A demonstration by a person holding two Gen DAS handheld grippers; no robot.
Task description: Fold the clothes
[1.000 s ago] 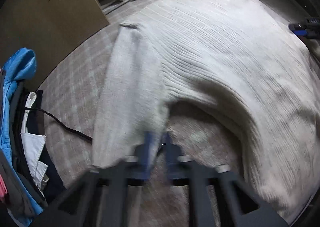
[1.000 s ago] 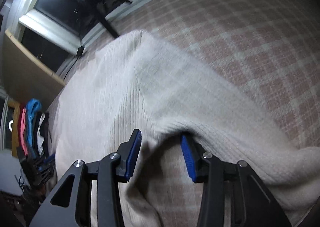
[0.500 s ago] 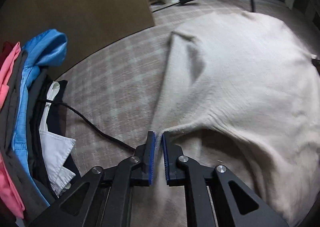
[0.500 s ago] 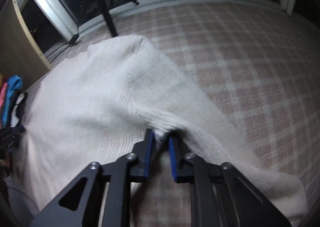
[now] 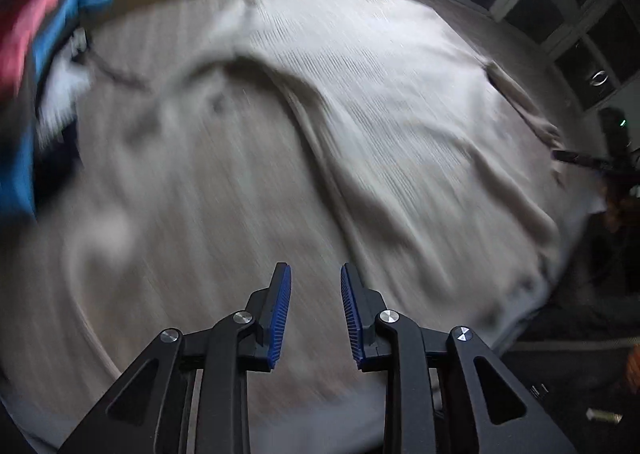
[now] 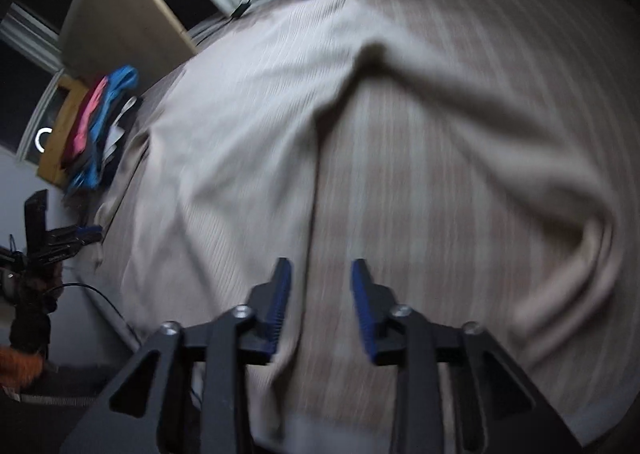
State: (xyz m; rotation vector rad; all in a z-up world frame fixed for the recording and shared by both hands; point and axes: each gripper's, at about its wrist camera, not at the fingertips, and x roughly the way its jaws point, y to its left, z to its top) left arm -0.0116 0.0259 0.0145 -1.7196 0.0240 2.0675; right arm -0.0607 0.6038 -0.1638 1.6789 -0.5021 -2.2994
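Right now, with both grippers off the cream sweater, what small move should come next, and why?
Probably bring the right gripper down onto the sleeve lying out to its right and fold it across the body. Both grippers' jaws have just been opening and hold nothing; the left gripper hovers over the sweater, which lies spread on the checked cover, its sleeves still unfolded.

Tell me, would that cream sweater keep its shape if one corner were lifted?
Probably not. The sweater lies in soft ridges and dips, so it looks floppy and would likely sag. Its ribbed knit seems thick, so perhaps weighty. It should grip the checked cover rather than slide.
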